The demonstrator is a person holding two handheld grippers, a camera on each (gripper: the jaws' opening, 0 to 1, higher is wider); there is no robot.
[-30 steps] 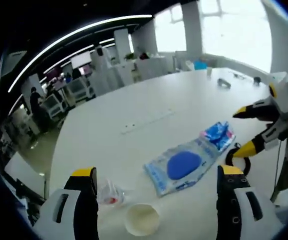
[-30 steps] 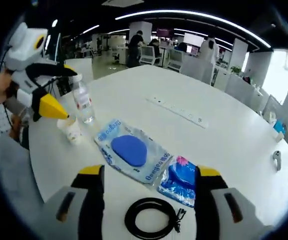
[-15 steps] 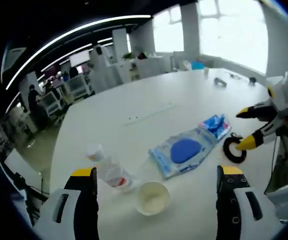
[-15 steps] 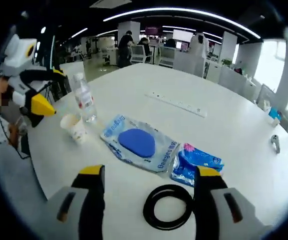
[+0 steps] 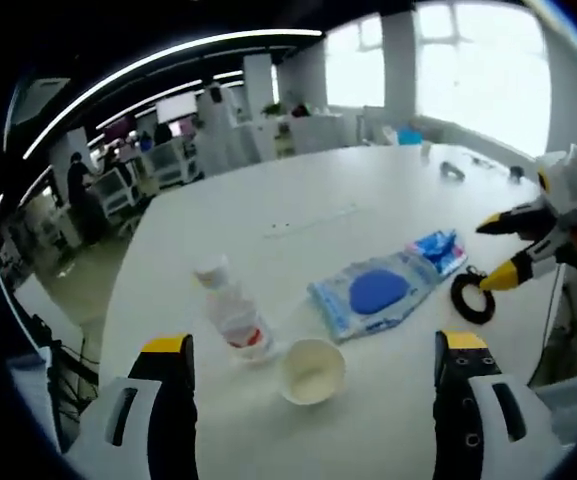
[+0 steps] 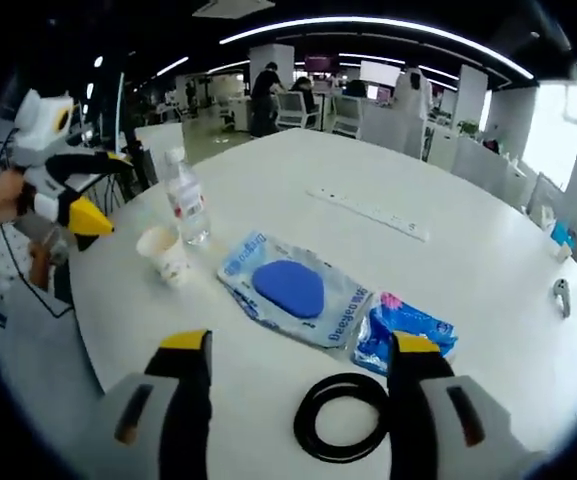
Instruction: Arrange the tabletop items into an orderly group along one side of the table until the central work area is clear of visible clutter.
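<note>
Left claw (image 5: 313,350): jaws spread wide, nothing between them; it hangs above the near edge of the tabletop (image 5: 268,210). In the right gripper view it shows at the far left (image 6: 93,190), yellow tips parted, beside the cup and bottle but touching neither.
Right claw (image 6: 298,345): jaws wide apart and empty, held over the tabletop edge. In the left gripper view it enters from the right (image 5: 496,253), tips apart, just beside the cable coil.
Paper cup (image 5: 311,369): upright, open mouth up, between the left claw's jaws in that view and ahead of them; no contact.
Water bottle (image 5: 230,315): clear, white cap, red-marked label, standing just beside the cup, nearer the left jaw.
Blue pad in clear bag (image 5: 375,294): flat on the tabletop, ahead and to the right of the left claw; in the right gripper view it lies straight ahead of the right claw (image 6: 293,290).
Small blue packet (image 6: 400,330): flat, touching the bag's end, just ahead of the right claw's right jaw.
Black cable coil (image 6: 345,416): flat ring lying between the right claw's jaws, near their tips, not gripped.
Power strip (image 6: 368,211): white, further out along the middle of the tabletop, well apart from both claws.
Background: office desks and people beyond the tabletop.
</note>
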